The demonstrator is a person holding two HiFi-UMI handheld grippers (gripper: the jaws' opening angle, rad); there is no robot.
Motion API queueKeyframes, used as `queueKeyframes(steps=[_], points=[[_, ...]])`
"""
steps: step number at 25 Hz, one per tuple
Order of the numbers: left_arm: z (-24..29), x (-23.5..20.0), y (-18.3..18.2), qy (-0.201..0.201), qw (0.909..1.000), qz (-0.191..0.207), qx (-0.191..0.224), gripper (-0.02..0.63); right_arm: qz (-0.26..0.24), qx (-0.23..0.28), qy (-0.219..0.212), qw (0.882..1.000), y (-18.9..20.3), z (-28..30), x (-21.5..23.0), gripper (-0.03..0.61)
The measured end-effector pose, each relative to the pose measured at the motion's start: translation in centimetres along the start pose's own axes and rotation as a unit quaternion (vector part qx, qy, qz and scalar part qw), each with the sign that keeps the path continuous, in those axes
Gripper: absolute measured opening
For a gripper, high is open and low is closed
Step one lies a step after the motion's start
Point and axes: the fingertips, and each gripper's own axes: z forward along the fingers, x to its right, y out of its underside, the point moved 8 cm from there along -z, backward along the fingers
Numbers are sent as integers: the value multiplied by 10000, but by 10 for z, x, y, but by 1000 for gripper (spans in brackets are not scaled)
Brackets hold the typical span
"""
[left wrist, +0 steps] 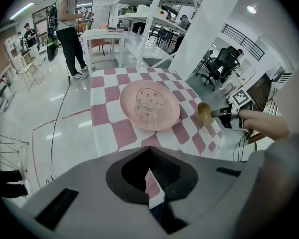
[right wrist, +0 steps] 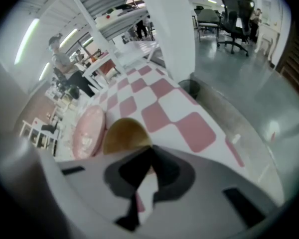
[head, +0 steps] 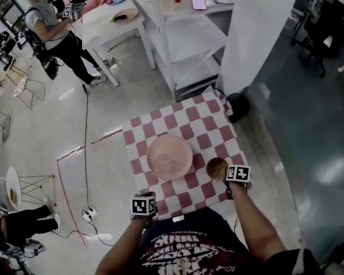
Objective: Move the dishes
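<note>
Right tool (right wrist: 149, 156) pinches brown bowl (right wrist: 123, 132) beside pink plate (right wrist: 88, 131).

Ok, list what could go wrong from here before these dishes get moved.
The right gripper seems to pinch the small gold bowl by its rim only; lifted that way, it may tilt or slip out.
A clear glass sits loose on the pink plate; moving the plate could topple it.
The left gripper is shut at the near edge of the checkered cloth; if it has caught cloth, a pull would drag everything.
</note>
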Motion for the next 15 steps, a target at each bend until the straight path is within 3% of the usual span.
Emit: queueKeyframes(steps=[7, 10, 15], points=[[-14, -15, 15, 110, 9999, 109, -34, 29, 21, -8, -888, 9960, -35, 12, -104, 40], [-21, -24, 20, 130, 9995, 251, 111, 29, 35, -153, -869, 9961, -42, 31, -138, 40], [-32, -46, 44, 174, 9995, 225, -165, 29, 225, -423, -879, 9950, -40, 69, -172, 41]])
